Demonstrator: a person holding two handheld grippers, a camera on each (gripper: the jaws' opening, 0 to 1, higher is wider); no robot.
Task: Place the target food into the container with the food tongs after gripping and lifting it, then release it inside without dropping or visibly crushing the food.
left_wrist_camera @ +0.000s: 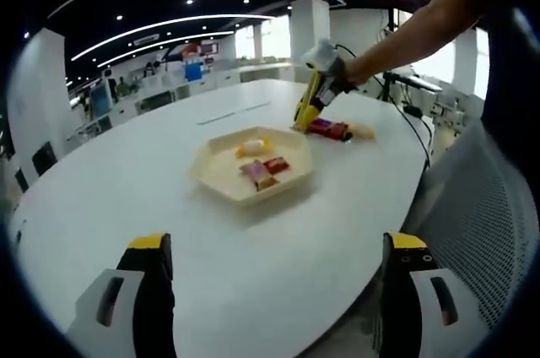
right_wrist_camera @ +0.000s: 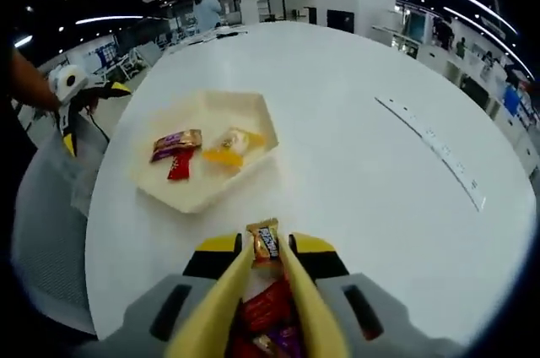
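Note:
My right gripper (right_wrist_camera: 267, 258) is shut on yellow food tongs (right_wrist_camera: 297, 290), which point forward over the white table. An orange-brown wrapped candy (right_wrist_camera: 266, 241) sits pinched between the tong tips; I cannot tell whether it is off the table. Red wrapped snacks (right_wrist_camera: 268, 307) lie under the tongs. The cream hexagonal tray (right_wrist_camera: 253, 109) lies ahead to the left and holds several wrapped snacks. In the left gripper view the right gripper (left_wrist_camera: 314, 92) holds the tongs (left_wrist_camera: 302, 115) tips-down beside the red snacks (left_wrist_camera: 329, 128), behind the tray (left_wrist_camera: 202, 168). My left gripper (left_wrist_camera: 278, 248) stands open over the near table, holding nothing.
A pale snack (left_wrist_camera: 363, 132) lies right of the red ones. The left gripper (right_wrist_camera: 72, 100), held in a hand, shows at the table's left edge. A grey mesh chair (left_wrist_camera: 481, 206) stands by the table's right edge. A long seam (right_wrist_camera: 430, 143) runs across the tabletop. Desks fill the background.

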